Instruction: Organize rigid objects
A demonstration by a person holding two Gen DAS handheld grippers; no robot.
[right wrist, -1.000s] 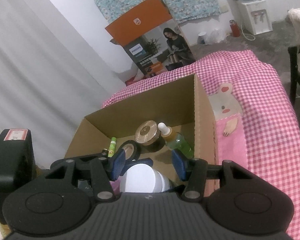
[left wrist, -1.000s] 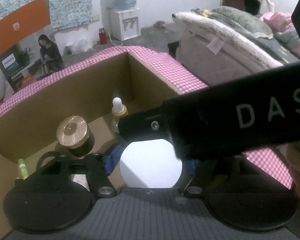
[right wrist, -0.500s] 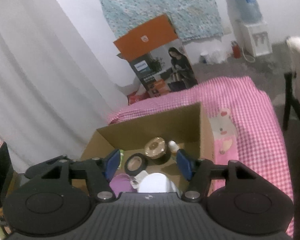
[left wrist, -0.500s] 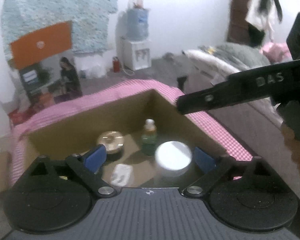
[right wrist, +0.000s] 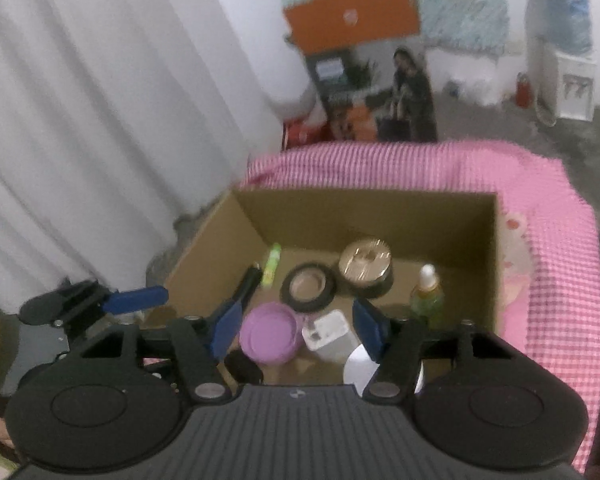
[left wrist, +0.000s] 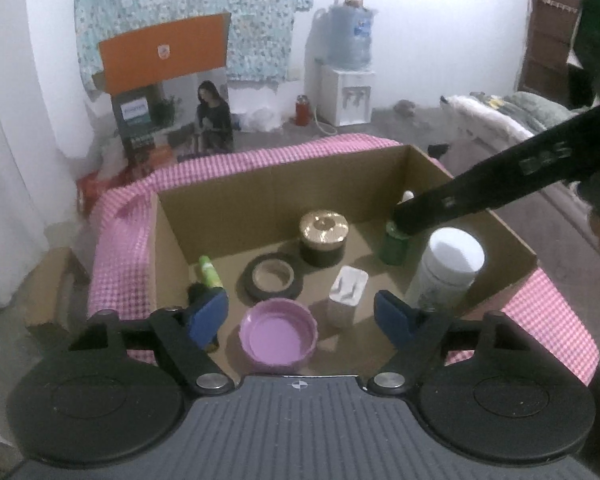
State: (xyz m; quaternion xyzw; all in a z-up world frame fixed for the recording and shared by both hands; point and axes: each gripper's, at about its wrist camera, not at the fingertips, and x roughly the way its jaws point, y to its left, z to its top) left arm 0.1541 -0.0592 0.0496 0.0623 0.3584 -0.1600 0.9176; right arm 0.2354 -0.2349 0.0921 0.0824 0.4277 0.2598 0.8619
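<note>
A cardboard box (left wrist: 228,200) on a pink checked cloth holds a white jar (left wrist: 448,268), a gold-lidded black jar (left wrist: 323,236), a green dropper bottle (left wrist: 394,242), a black tape ring (left wrist: 271,276), a purple lid (left wrist: 278,334), a white charger (left wrist: 347,292) and a green tube (left wrist: 208,272). My left gripper (left wrist: 300,316) is open and empty above the box's near edge. My right gripper (right wrist: 296,330) is open and empty, also above the box (right wrist: 340,208); its arm (left wrist: 500,188) crosses the left wrist view above the dropper bottle.
The pink checked cloth (right wrist: 560,240) covers the table around the box. An orange and grey carton (left wrist: 168,92) and a water dispenser (left wrist: 348,80) stand on the floor behind. A white curtain (right wrist: 100,120) hangs at the left. A bed (left wrist: 520,116) lies at the right.
My left gripper let go of the white jar inside the box, opened wide and pulled back up. My right gripper also rose away from the box.
</note>
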